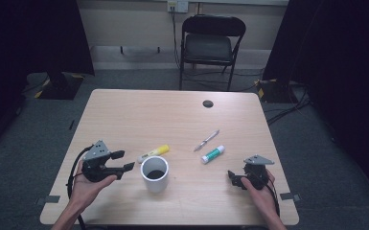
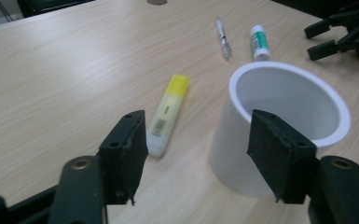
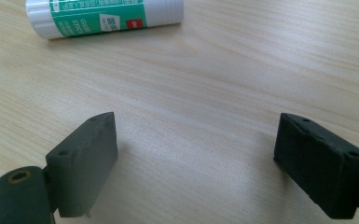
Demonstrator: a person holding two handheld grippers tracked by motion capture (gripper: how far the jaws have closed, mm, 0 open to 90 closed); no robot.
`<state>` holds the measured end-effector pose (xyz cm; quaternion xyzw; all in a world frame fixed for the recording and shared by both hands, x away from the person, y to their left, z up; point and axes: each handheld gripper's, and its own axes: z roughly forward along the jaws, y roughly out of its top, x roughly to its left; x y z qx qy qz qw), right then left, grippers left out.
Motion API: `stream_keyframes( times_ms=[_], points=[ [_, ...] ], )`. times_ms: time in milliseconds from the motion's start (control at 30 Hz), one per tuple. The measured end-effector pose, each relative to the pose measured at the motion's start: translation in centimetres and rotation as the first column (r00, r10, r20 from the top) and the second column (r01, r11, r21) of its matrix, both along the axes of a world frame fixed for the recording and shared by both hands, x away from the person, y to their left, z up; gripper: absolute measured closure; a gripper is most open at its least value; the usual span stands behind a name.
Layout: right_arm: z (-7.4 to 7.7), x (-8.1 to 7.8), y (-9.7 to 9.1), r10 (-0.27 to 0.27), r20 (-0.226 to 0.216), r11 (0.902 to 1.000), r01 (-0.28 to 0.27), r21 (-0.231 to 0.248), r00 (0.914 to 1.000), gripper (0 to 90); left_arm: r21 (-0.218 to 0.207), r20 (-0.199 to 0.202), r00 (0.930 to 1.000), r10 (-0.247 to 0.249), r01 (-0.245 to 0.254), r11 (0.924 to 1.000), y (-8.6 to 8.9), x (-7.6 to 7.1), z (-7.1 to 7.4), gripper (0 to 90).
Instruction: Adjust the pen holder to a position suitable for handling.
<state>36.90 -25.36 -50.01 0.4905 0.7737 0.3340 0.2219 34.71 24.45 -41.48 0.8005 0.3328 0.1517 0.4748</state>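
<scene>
We count one white cup (image 1: 154, 173) on the table (image 1: 139, 110), standing upright near the front edge and a little left of its middle; from above its inside looks dark at the bottom, and we cannot tell whether anything lies in it. Around it lie three writing things, one of each kind: one yellow highlighter (image 1: 154, 153) just behind the cup and apart from it, one thin pen (image 1: 206, 140) farther back toward the right, and one green-and-white glue stick (image 1: 213, 154) just in front of the pen's near end. One dark round cable hole (image 1: 208, 103) sits near the back edge. Beyond the table stands one black folding chair (image 1: 210, 44). We hold two grippers, one in each hand. The left gripper (image 1: 126, 160) hovers just left of the cup, its jaws about half apart and gripping nothing; in the left gripper view the highlighter lies beyond the gap, and the cup stands behind the jaw on the right of that view, apart from the pad. The right gripper (image 1: 234, 179) rests near the front right corner with its jaws spread wide over bare wood, nothing between them, the glue stick lying well ahead of them.
</scene>
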Motion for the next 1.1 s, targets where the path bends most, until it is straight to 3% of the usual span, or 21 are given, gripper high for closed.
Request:
stream_keyframes(
  times_ms=[333,533,667,700,1000,1100],
  points=[
    [0.0,0.0,0.0,-0.001,-0.001,1.0,0.001,0.001,1.0,12.3,-0.007,-0.021,0.9976,-0.066,0.066,0.9978,-1.3,0.7,0.6,51.5],
    [0.0,0.0,0.0,0.0,0.0,1.0,0.0,0.0,1.0,12.3,-0.031,-0.016,0.9942,-0.106,0.106,0.9939,-2.8,1.9,0.9,60.0],
    [0.0,0.0,0.0,0.0,0.0,1.0,0.0,0.0,1.0,12.3,-0.019,-0.031,0.9921,-0.121,0.121,0.9925,-3.5,2.5,0.7,65.8],
    [0.0,0.0,0.0,0.0,0.0,1.0,0.0,0.0,1.0,12.3,-0.032,-0.045,0.9903,-0.132,0.13,0.9909,-3.8,2.9,0.5,67.8],
    [0.0,0.0,0.0,0.0,0.0,1.0,0.0,0.0,1.0,12.4,-0.035,-0.086,0.9854,-0.147,0.144,0.9889,-4.8,3.9,-0.5,68.3],
    [0.0,0.0,0.0,0.0,0.0,1.0,0.0,0.0,1.0,12.3,-0.002,-0.092,0.9852,-0.144,0.145,0.9895,-5.1,3.8,-0.8,69.5]
  ],
)
